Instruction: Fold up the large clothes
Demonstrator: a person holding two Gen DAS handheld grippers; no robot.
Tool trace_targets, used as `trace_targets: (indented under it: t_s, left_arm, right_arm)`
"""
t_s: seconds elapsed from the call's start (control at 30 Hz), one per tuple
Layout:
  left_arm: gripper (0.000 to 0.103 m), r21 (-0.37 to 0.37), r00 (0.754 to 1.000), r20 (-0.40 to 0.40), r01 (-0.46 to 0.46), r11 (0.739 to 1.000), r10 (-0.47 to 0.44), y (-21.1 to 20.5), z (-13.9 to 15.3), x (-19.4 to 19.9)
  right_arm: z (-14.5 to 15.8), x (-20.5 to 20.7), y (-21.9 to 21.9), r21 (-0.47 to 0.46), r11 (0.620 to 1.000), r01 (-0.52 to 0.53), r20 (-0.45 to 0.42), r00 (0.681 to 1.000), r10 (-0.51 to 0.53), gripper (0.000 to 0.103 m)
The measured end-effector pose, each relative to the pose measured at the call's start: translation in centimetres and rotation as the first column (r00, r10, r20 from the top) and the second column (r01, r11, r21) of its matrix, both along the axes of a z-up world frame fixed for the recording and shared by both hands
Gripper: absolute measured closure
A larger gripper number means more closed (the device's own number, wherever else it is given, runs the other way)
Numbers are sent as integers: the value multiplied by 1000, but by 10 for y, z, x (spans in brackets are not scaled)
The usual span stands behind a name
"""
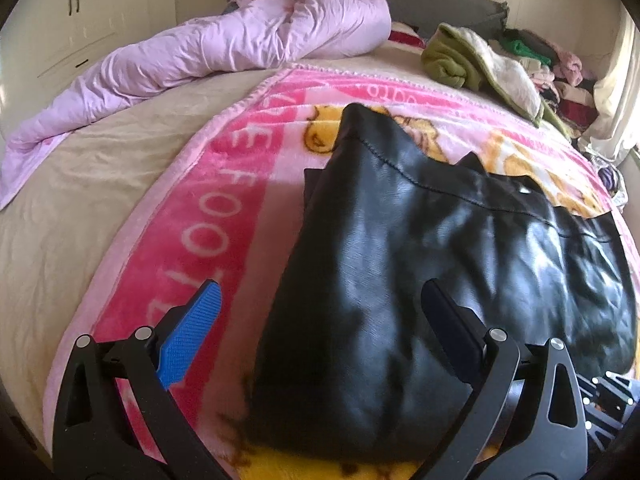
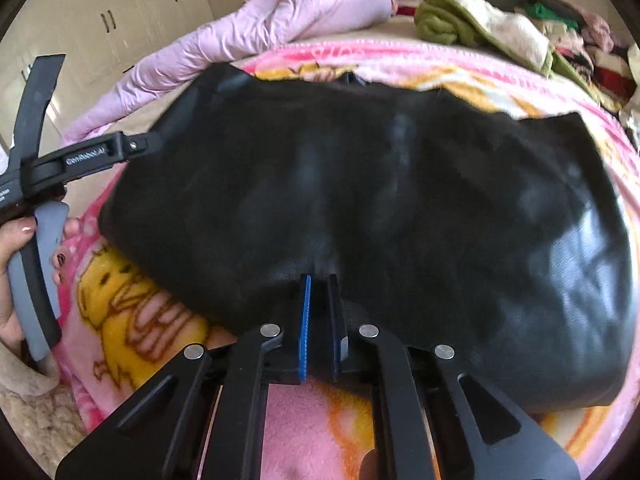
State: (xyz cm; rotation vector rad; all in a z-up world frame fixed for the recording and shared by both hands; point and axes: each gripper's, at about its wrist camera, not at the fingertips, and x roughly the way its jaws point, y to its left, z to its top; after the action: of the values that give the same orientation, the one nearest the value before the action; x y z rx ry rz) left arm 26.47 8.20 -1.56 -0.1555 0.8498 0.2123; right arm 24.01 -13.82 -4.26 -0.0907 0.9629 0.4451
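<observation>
A shiny black leather-like garment (image 1: 400,280) lies spread on a pink cartoon blanket (image 1: 208,220) on the bed. My left gripper (image 1: 320,294) hovers open over the garment's near left edge, one blue pad (image 1: 192,332) above the blanket and the other finger above the black fabric. In the right wrist view the garment (image 2: 360,200) fills the middle. My right gripper (image 2: 319,280) is shut on its near hem, a fold of black fabric pinched between the pads. A hand (image 2: 12,264) holds the left tool's grey handle (image 2: 44,264) at the left edge.
A crumpled lilac duvet (image 1: 240,40) runs along the far left of the bed. A green and cream throw (image 1: 472,60) and a pile of mixed clothes (image 1: 552,72) sit at the far right. White wardrobe doors (image 1: 80,12) stand behind.
</observation>
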Motion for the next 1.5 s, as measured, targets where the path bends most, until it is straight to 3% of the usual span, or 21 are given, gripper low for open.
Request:
trace_targets:
  t_s: [0.1, 0.17, 0.27, 0.33, 0.37, 0.47, 0.57, 0.77, 0.87, 0.97, 1.2, 1.3, 1.4, 1.47, 1.5]
  left_arm:
    - [10, -16, 998, -59, -23, 1000, 22, 10, -12, 17]
    - [10, -72, 997, -70, -19, 997, 14, 15, -20, 24]
    - [9, -98, 997, -71, -1, 995, -6, 15, -29, 28]
    - [15, -108, 998, -66, 14, 994, -21, 16, -31, 28]
    - [24, -136, 998, -60, 26, 990, -34, 17, -32, 28]
    - [39, -178, 997, -46, 55, 983, -64, 13, -33, 27]
    - [45, -154, 997, -33, 70, 986, -76, 6, -31, 27]
    - [45, -154, 996, -8, 82, 985, -85, 7, -30, 25]
    - [44, -160, 996, 4, 91, 983, -91, 8, -29, 23]
    - [23, -181, 996, -8, 87, 980, -90, 14, -30, 20]
    - [14, -278, 996, -30, 68, 958, -80, 27, -37, 9]
    - [14, -299, 997, -36, 56, 952, -70, 28, -42, 6]
    - [14, -335, 998, -26, 53, 941, -65, 30, -45, 6]
    - [21, -358, 998, -21, 50, 932, -62, 30, -46, 8]
    - [35, -364, 997, -11, 62, 929, -71, 28, -45, 8]
  right_arm:
    - [-13, 7, -1, 7, 1000, 6, -20, 1000, -6, 96]
    - [-15, 11, -5, 34, 999, 13, -36, 999, -12, 96]
    - [-13, 14, -8, 45, 999, -9, -61, 998, 12, 96]
    - [-3, 23, -11, 69, 997, -17, -116, 993, 25, 97]
    - [6, 28, -15, 102, 995, -10, -138, 990, 24, 97]
    - [42, 40, -17, 118, 993, 3, -20, 1000, -1, 97]
    - [62, 67, -13, 144, 989, 21, 22, 999, -25, 97]
    - [50, 130, 11, 33, 995, 96, 21, 995, -97, 97]
    - [20, 159, 11, -26, 992, 122, -52, 991, -123, 97]
    - [0, 170, 12, -42, 994, 105, -98, 989, -109, 97]
    - [-11, 172, 5, 9, 991, 136, -132, 982, -133, 97]
    - [5, 165, -2, 66, 988, 138, -124, 984, -129, 94]
    - [36, 131, -15, 160, 981, 106, -89, 992, -92, 89]
    - [48, 97, -18, 147, 987, 61, -41, 998, -55, 86]
    - [50, 78, -19, 153, 988, 25, -31, 999, -20, 84]
